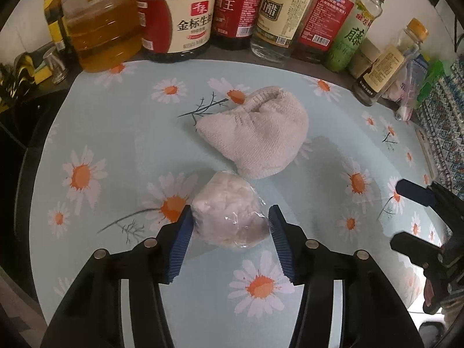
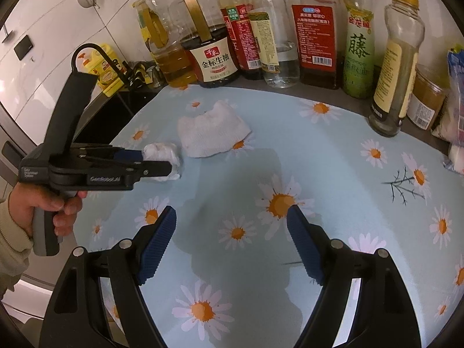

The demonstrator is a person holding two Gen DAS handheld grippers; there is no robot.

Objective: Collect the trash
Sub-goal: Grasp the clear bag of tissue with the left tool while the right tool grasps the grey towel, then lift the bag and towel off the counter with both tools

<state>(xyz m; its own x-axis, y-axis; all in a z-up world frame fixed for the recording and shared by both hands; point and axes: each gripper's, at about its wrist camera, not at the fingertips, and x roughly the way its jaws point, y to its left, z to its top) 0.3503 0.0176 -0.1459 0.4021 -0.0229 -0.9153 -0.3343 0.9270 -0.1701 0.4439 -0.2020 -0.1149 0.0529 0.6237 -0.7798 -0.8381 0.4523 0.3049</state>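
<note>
A crumpled ball of white tissue in clear plastic wrap lies on the daisy-print mat. My left gripper is open, its blue pads on either side of the ball, close to it. The ball also shows in the right wrist view, between the left gripper's fingers. A folded white cloth lies just beyond the ball, also in the right wrist view. My right gripper is open and empty over the mat, and it shows at the right edge of the left wrist view.
A row of oil, soy sauce and vinegar bottles stands along the back of the counter. A jar and plastic bags sit at the right. A yellow container stands at the left near the counter edge.
</note>
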